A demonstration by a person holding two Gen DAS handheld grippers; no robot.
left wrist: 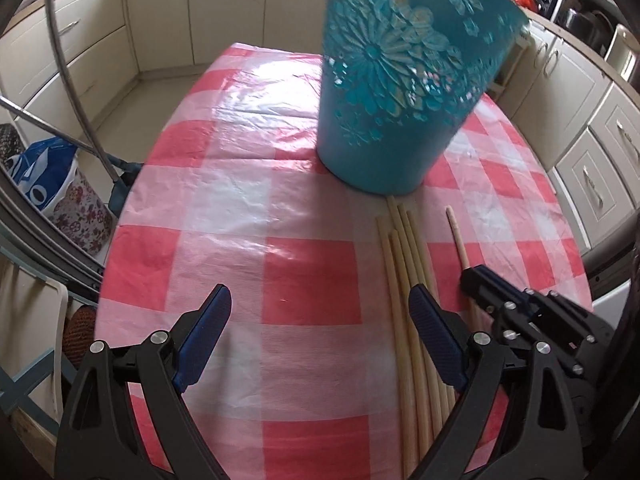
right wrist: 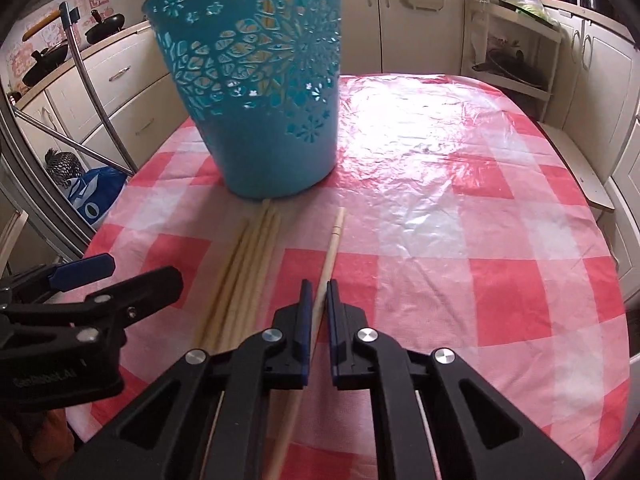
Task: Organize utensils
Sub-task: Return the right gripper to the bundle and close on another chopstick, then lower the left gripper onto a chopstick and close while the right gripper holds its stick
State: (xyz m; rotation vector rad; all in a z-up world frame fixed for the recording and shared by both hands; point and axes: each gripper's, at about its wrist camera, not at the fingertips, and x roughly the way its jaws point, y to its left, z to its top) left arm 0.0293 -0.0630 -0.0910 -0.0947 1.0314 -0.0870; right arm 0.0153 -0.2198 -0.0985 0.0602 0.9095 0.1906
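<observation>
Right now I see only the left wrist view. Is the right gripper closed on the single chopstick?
Observer: Yes. The right gripper is shut on the single chopstick, apart from the bundle of chopsticks.
Operator: Is something already inside the teal basket?
Observer: Through the cut-outs of the teal basket, pale sticks seem to show; not certain.
Operator: And my left gripper?
Observer: The left gripper is open, left of the bundle.

Cabinets: cream cabinets (right wrist: 132,92) line the walls
Worktop cover: pink checked cloth (right wrist: 460,240), glossy with daylight
Floor: blue bag (left wrist: 44,176)
</observation>
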